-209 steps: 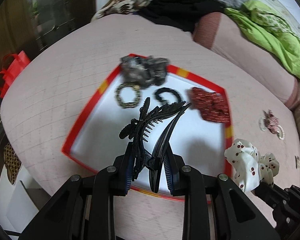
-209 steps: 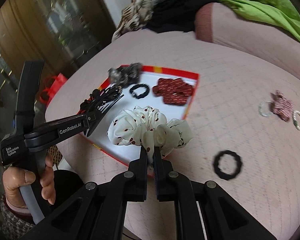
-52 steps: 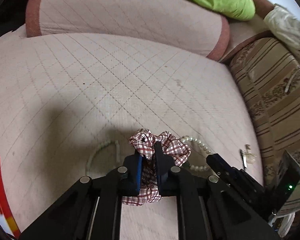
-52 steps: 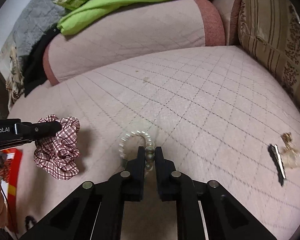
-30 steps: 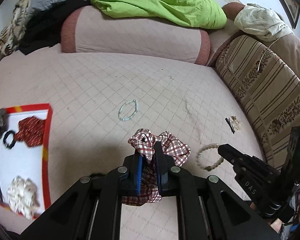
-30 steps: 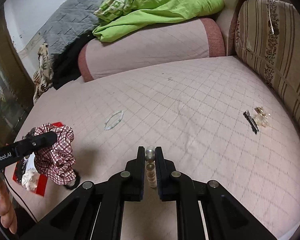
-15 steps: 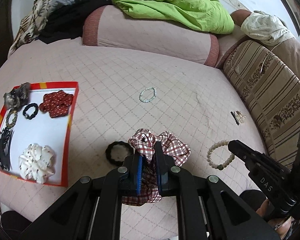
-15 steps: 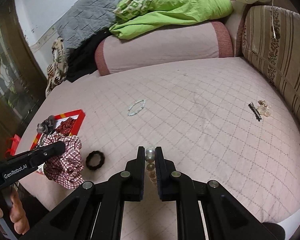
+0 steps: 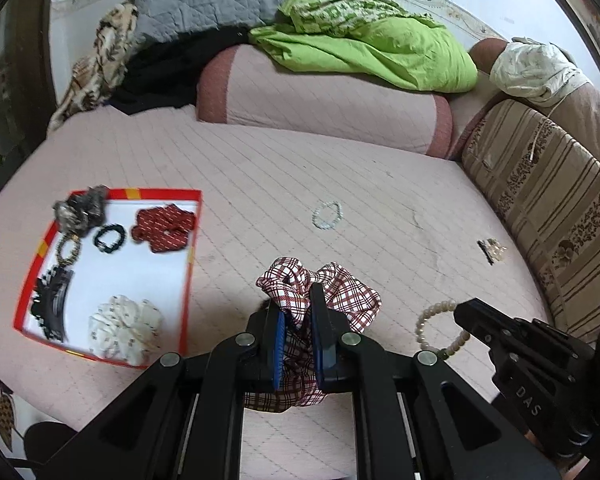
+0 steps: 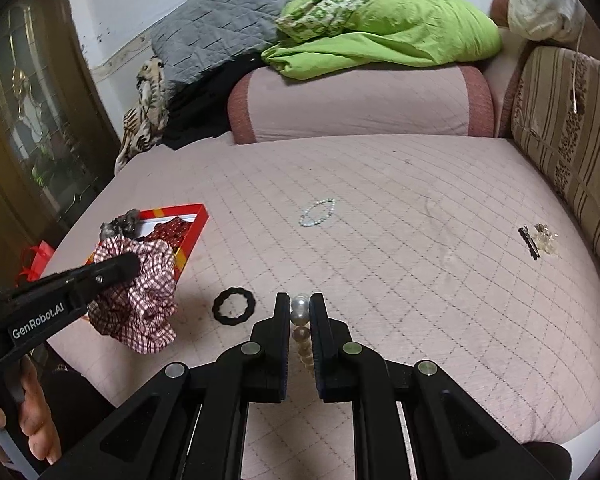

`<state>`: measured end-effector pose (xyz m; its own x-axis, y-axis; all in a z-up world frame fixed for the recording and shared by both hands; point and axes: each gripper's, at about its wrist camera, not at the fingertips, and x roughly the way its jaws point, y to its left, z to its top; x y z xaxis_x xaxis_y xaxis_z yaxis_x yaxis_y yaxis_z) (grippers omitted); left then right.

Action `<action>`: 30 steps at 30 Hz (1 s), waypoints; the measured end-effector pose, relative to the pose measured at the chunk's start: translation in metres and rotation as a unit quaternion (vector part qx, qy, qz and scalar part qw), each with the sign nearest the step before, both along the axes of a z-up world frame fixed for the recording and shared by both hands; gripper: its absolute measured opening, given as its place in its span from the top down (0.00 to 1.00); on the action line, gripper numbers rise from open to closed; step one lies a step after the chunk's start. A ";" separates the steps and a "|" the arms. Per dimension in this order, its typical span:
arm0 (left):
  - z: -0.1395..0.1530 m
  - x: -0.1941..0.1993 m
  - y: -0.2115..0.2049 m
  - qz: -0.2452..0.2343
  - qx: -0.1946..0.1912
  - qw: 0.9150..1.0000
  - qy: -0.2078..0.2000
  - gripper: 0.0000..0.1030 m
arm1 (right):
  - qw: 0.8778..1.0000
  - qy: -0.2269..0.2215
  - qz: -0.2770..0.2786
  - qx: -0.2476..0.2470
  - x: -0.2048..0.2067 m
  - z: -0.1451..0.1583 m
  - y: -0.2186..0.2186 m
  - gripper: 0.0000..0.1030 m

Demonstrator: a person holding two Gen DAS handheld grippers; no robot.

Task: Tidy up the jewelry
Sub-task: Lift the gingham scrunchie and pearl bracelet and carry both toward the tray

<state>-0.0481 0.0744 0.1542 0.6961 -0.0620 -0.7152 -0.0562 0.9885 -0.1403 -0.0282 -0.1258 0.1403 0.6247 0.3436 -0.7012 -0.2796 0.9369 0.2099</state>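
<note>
Carrying both picks toward the red tray (image 9: 192,240): your left hand-held gripper (image 9: 298,320) clamps the plaid scrunchie (image 9: 340,292), your right hand-held gripper (image 10: 299,316) pinches the pearl bracelet (image 10: 300,316); lower each inside its rim next.

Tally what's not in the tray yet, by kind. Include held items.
Scrunchies: 1, the plaid scrunchie in the left gripper
Bead bracelets: 2, the pearl bracelet in the right gripper and the pale bracelet on the bed
Black hair ties: 1, the black hair tie on the bed
Hair clips: 1, the hair clip on the bed
Total: 5
</note>
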 end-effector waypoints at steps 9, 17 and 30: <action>0.007 -0.007 0.014 0.031 0.046 0.998 -0.015 0.90 | 1.000 -0.010 0.016 -0.016 -0.009 0.006 0.018 0.89; 0.005 -0.010 0.036 0.064 0.065 0.996 -0.011 0.90 | 0.999 -0.013 0.023 -0.044 -0.010 0.011 0.044 0.89; 0.000 -0.015 0.080 0.110 0.048 0.993 -0.005 0.89 | 0.995 -0.003 0.017 -0.096 -0.002 0.014 0.091 0.89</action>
<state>-0.0629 0.1544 0.1545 0.6921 0.1595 -0.7039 -0.2709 0.9614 -0.0485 -0.0300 -0.0352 0.1548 0.6198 0.2247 -0.7519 -0.3134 0.9493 0.0254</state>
